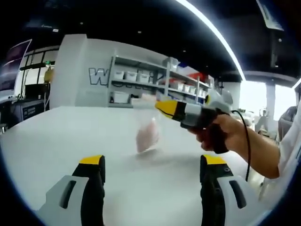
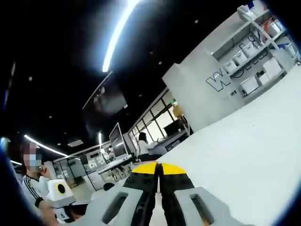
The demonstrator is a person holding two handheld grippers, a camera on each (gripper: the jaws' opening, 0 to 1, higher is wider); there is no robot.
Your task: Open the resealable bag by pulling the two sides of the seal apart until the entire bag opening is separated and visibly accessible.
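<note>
A big white table (image 1: 56, 141) fills the room's middle. Behind it, grey shelves (image 1: 155, 80) hold white boxes. A person (image 2: 143, 146) stands far off by the windows. In the left gripper view, a hand (image 1: 221, 134) holds the right gripper (image 1: 162, 107) up over the table, and its yellow tips are clamped on the top of a clear bag (image 1: 146, 125). The bag hangs down with something pink inside. The left gripper (image 1: 153, 162) is low and near, with its jaws wide apart.
</note>
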